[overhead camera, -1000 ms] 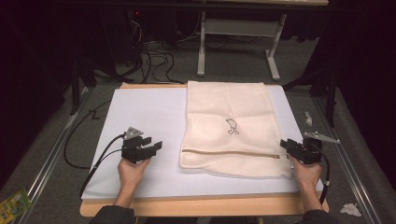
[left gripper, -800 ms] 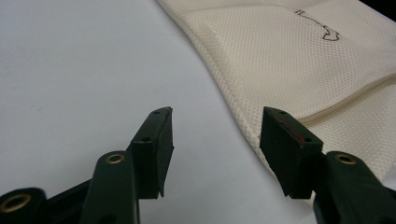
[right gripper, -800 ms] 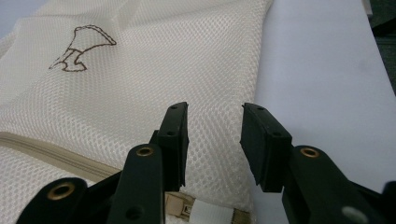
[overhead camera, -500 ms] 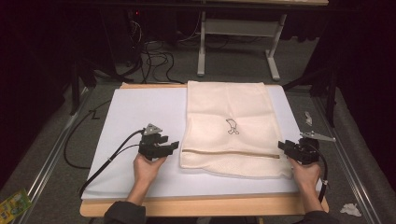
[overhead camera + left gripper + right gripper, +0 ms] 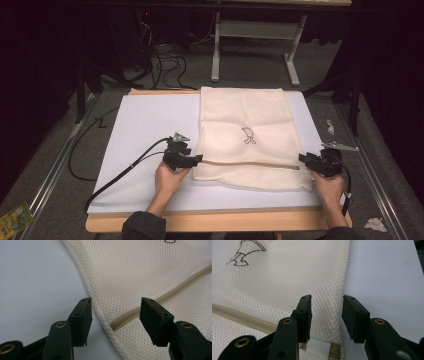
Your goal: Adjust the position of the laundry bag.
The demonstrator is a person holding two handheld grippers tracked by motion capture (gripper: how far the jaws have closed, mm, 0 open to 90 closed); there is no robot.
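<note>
A cream mesh bag [image 5: 245, 137] with a small brown emblem [image 5: 247, 135] lies flat on a white sheet [image 5: 150, 120]. A tan zipper [image 5: 250, 163] runs across its near part. My left gripper [image 5: 196, 160] is open at the bag's left edge. In the left gripper view the jaws [image 5: 115, 302] straddle that edge where the zipper [image 5: 125, 318] ends, without touching the mesh. My right gripper [image 5: 304, 159] is open at the bag's right edge. Its jaws have just been opening. In the right gripper view the bag's edge [image 5: 332, 315] lies between the jaws [image 5: 325, 298], unpressed.
The sheet covers a wooden table whose front edge [image 5: 215, 222] shows near the person. A black cable [image 5: 125, 170] trails left from the left gripper. On the floor lie a green packet [image 5: 15, 220] and crumpled paper [image 5: 372, 224]. A white desk frame [image 5: 255, 30] stands behind.
The left hand has carried its gripper rightward across the sheet to the bag's left edge. The right hand has kept its place at the right edge.
</note>
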